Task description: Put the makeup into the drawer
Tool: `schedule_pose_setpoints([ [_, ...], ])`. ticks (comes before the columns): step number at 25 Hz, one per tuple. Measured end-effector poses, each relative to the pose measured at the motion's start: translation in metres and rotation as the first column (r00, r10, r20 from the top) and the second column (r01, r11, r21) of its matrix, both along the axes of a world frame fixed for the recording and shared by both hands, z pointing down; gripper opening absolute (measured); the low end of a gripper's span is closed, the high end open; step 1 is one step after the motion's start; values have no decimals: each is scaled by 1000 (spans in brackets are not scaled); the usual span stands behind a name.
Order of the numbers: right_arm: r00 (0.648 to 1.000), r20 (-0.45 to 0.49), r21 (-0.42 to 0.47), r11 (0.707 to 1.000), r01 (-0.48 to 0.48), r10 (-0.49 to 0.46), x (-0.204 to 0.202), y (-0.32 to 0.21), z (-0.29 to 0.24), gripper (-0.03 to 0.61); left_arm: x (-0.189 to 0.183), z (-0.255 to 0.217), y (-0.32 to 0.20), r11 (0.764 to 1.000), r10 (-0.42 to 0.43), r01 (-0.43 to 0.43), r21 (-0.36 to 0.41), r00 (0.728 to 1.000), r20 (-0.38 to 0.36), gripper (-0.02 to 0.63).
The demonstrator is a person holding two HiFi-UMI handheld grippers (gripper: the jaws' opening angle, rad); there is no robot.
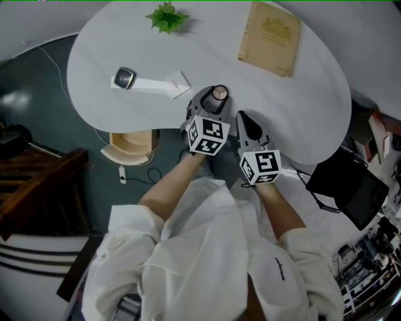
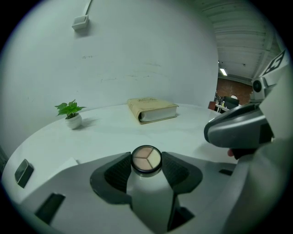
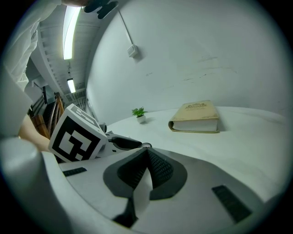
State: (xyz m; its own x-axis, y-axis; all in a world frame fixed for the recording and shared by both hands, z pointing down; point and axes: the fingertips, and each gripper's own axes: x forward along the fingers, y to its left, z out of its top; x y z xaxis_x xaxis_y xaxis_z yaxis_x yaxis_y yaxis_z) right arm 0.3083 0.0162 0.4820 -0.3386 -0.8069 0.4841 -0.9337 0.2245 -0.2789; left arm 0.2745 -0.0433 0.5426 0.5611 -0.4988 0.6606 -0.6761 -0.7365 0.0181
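A: Quick pass. Your left gripper [image 1: 215, 100] has the makeup [image 2: 146, 159] pinched at its jaw tips, one ribbed pad on each side of the rim.

B: Confirmed, your left is clamped on it, jaws about half apart because of the case. Which way does it point?

A: It's a round compact, so no long axis to call. The flat three-shade face is turned up and back toward you; it reads as a full circle in the left gripper view and in the head view too.

B: Where is it?

A: Over the near edge of the white table [image 1: 113, 44], right in front of you. Can't tell if it's touching the tabletop.

B: Your right gripper [image 3: 145, 150]?

A: Jaws closed together, nothing between them. It sits just beside your left one, on its right, tips over the table edge.

B: Drawer?

A: The light wooden drawer [image 1: 130, 148] sticks out open from under the table edge, left of your grippers in the head view, apart from the makeup.

B: Rest?

A: Tan book [image 1: 270, 37] lying flat at the far right, small potted plant [image 1: 166, 17] at the far edge.
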Motion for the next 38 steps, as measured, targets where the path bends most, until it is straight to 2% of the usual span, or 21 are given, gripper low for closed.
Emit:
schedule_pose_setpoints([
  [9,999,8,-5,999,41,-41,-12,-3,3,17,-21,-19,2,997,-65,67,32,996,-62,216],
  [15,993,22,-9,994,113,-112,-61,-4,-3,17,-63,-44,18,993,-107,110,34,990,-97,216],
  [25,959,43,-10,959,282,-281,-202,6,-7,17,-200,-62,48,974,-223,226,14,967,-125,216],
  [31,914,47,-26,915,404,-402,-286,26,0,17,-285,-54,73,954,-297,299,3,949,-106,216],
  [38,861,44,-56,859,509,-507,-368,44,24,17,-365,-23,97,943,-332,331,-27,942,-54,216],
])
